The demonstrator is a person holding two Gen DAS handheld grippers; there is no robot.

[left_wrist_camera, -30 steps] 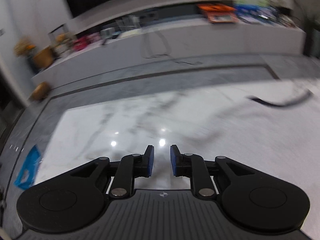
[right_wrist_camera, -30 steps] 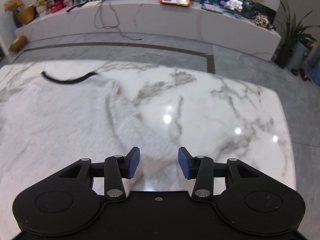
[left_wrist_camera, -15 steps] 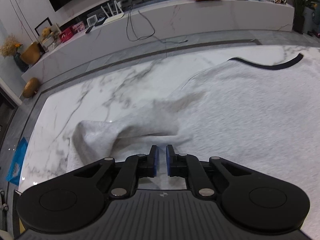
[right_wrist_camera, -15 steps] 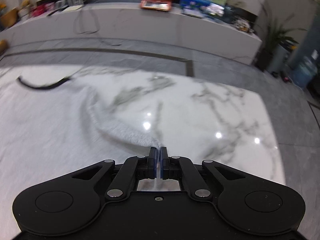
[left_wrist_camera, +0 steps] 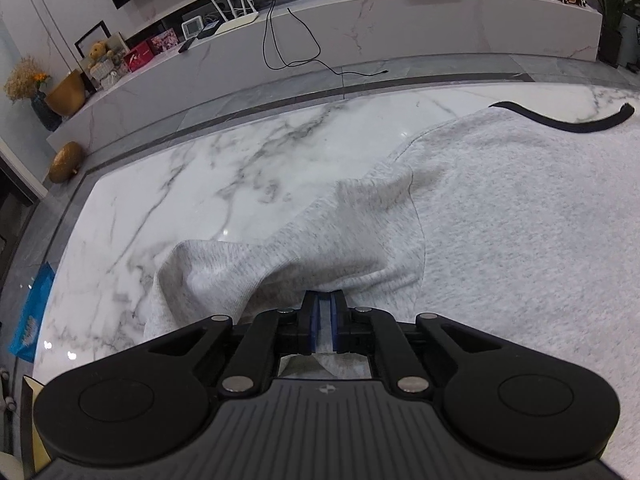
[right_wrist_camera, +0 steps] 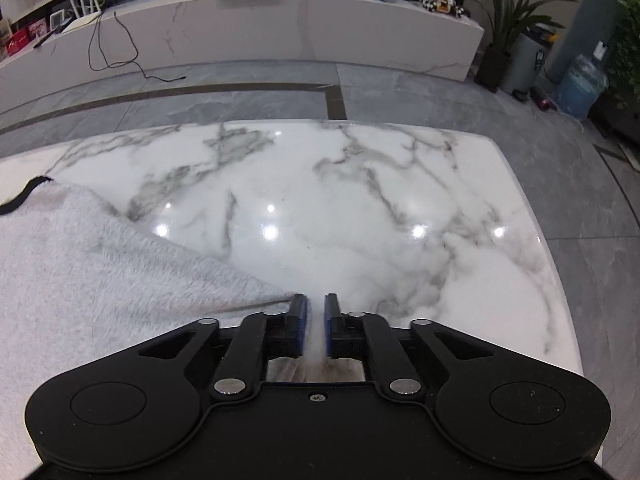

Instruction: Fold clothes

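From your left wrist camera, the left gripper [left_wrist_camera: 324, 300] has its blue pads drawn nearly together, pinching a raised fold of the light heather-grey T-shirt [left_wrist_camera: 500, 240]. The short sleeve [left_wrist_camera: 248, 264] bunches up in front of the gripper, its ribbed hem drooping onto the white marble surface [left_wrist_camera: 192, 184]. The shirt's body lies spread flat to the right, and the black-trimmed neckline [left_wrist_camera: 572, 124] curves near the far edge.

From your right wrist camera, the right gripper [right_wrist_camera: 316, 312] shows a narrow gap between its pads, with pale fabric blurred inside it, so it appears to be pinching the shirt's edge. The grey knit looks fuzzy and fills the left side; its edge runs diagonally down to the gripper. Bare glossy marble lies ahead and to the right.
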